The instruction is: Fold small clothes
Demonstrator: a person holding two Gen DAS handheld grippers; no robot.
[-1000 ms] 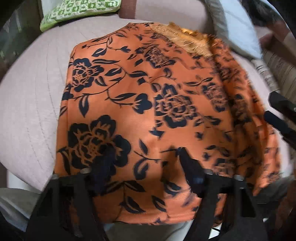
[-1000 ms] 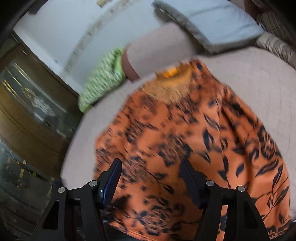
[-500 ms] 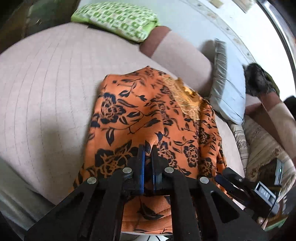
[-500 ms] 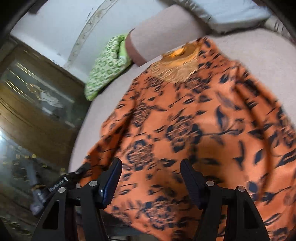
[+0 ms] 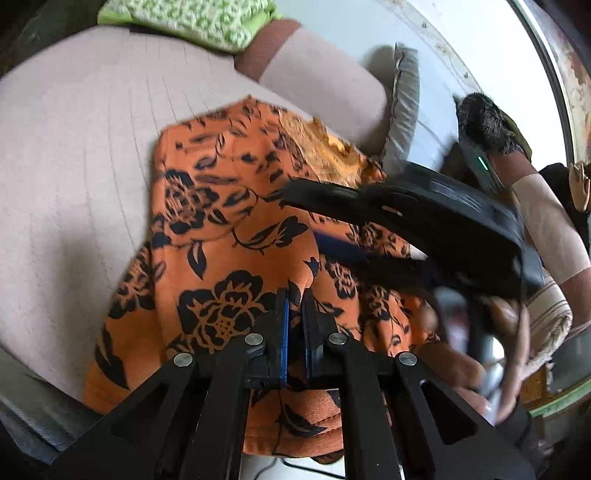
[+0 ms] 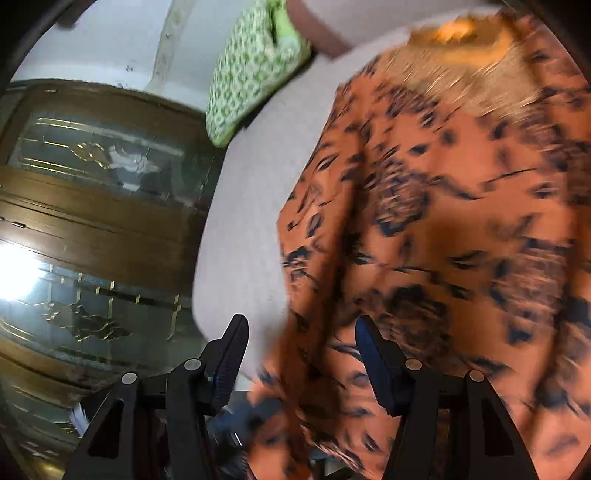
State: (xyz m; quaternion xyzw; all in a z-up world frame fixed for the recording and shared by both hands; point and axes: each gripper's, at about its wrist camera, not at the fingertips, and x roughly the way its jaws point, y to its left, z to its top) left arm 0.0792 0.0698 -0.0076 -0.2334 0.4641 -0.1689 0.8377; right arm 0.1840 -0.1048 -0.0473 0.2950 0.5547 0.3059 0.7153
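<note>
An orange garment (image 5: 221, 229) with black flowers and a gold fringed neckline lies on a pale pink sofa seat (image 5: 74, 155). My left gripper (image 5: 294, 295) is shut on a pinch of the garment's near hem and lifts it a little. My right gripper (image 5: 317, 218) shows in the left wrist view, reaching over the garment from the right with its fingers apart. In the right wrist view the right gripper (image 6: 299, 332) is open above the blurred garment (image 6: 443, 221), near its left edge.
A green patterned cushion (image 5: 192, 18) and a grey pillow (image 5: 406, 110) rest at the sofa back. A dark wooden cabinet with glass doors (image 6: 92, 221) stands left of the sofa. A striped cushion (image 5: 550, 321) lies at the right.
My left gripper closed on the garment's near hem and stays shut, pulling it up. My right gripper swung left across the garment, still open.
</note>
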